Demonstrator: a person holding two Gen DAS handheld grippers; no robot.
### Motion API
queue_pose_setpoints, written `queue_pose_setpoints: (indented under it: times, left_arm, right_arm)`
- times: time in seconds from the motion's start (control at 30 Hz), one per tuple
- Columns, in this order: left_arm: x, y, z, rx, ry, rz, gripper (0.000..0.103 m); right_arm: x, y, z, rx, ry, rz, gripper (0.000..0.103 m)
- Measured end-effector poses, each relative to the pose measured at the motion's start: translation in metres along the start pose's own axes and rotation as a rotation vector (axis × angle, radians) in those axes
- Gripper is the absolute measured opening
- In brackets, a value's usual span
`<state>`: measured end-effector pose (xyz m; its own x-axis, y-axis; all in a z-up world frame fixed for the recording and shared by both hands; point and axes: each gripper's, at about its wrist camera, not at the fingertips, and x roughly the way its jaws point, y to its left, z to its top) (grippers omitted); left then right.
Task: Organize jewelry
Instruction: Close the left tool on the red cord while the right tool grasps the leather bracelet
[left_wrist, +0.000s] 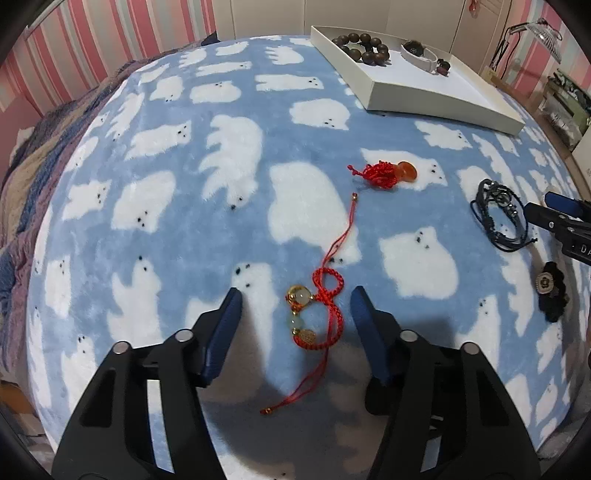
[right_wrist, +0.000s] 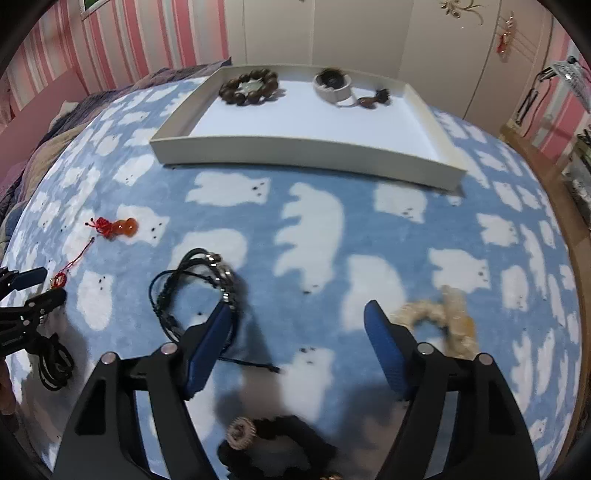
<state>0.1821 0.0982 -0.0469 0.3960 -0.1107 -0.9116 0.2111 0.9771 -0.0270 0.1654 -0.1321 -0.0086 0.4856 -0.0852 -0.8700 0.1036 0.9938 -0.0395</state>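
Observation:
My left gripper (left_wrist: 295, 306) is open just above the blanket, its fingers either side of a red cord bracelet with gold and jade beads (left_wrist: 314, 317). A red knotted charm with an orange gourd (left_wrist: 386, 172) lies farther ahead. My right gripper (right_wrist: 297, 319) is open and empty over the blanket; a black braided bracelet (right_wrist: 195, 291) lies by its left finger and a cream scrunchie (right_wrist: 443, 317) by its right finger. A white tray (right_wrist: 306, 151) at the back holds a brown bead bracelet (right_wrist: 248, 88), a white band (right_wrist: 332, 86) and a small dark piece (right_wrist: 375, 99).
A black flower hair tie with a round metal centre (right_wrist: 266, 443) lies just under my right gripper. Another black cord piece (right_wrist: 55, 363) lies at the left by my left gripper (right_wrist: 29, 291). The blue bear-print blanket (right_wrist: 332, 229) covers the bed; a wooden edge runs along the right.

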Motion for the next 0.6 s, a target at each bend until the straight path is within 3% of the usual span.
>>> queue_pose_setpoints:
  times: [0.13, 0.2, 0.27, 0.43, 0.6]
  left_arm:
    - [0.0, 0.002, 0.001, -0.01, -0.001, 0.009, 0.043]
    - [-0.001, 0.006, 0.001, -0.023, -0.002, 0.018, 0.033]
    - [-0.001, 0.011, 0.002, -0.037, -0.002, 0.024, 0.022]
    - [-0.001, 0.012, 0.002, -0.04, -0.002, 0.035, 0.018]
    - [-0.002, 0.012, 0.002, -0.045, -0.002, 0.041, 0.015]
  right_arm:
    - [0.011, 0.01, 0.002, -0.016, 0.02, 0.007, 0.072]
    - [0.018, 0.012, 0.002, -0.015, 0.042, 0.026, 0.059]
    - [0.021, 0.013, 0.002, -0.012, 0.055, 0.04, 0.054]
    - [0.021, 0.016, 0.002, -0.017, 0.047, 0.048, 0.04]
    - [0.02, 0.02, 0.004, -0.038, 0.04, 0.063, 0.015]
